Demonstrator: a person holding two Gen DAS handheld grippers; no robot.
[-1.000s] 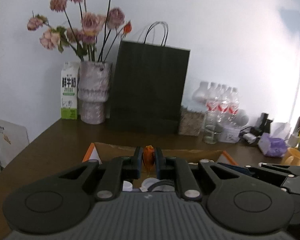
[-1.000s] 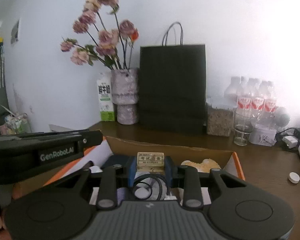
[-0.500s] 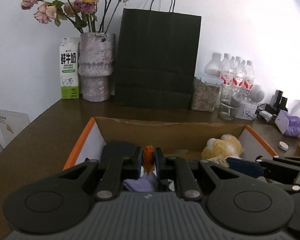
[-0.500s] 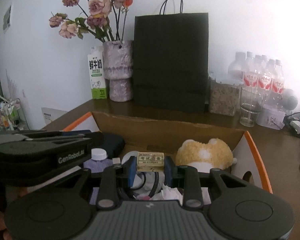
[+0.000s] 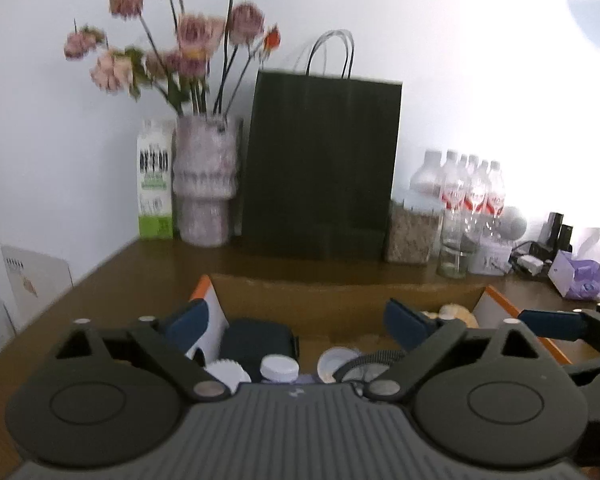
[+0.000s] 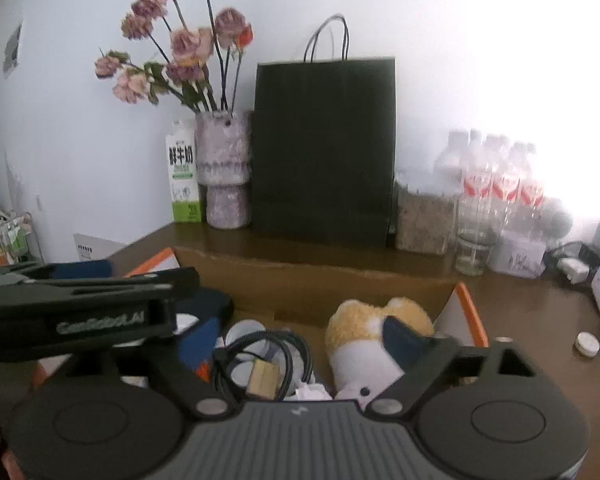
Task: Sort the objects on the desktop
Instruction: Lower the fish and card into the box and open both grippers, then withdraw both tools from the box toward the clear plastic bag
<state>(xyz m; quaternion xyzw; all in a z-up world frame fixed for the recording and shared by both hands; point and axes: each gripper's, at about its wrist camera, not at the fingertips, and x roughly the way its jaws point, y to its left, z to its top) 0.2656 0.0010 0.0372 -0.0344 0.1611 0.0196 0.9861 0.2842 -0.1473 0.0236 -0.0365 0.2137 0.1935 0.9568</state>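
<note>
Against a white wall, our brown table (image 6: 532, 300) carried the cardboard box (image 6: 340, 284) we were filling. Both tools hung over it, jaws just sprung wide and empty: the left tool (image 5: 296, 320), the right tool (image 6: 300, 344). Our small tan block (image 6: 263, 376) lay in the box on a coiled black cable (image 6: 284, 344), just below the right tool. It looked light and stiff, best pinched across its flat sides.

The left gripper (image 5: 296, 322) and right gripper (image 6: 300, 338) are built of black plastic, with blue pads (image 5: 404, 322) fitted and silver screws (image 5: 382, 389) set in.
</note>
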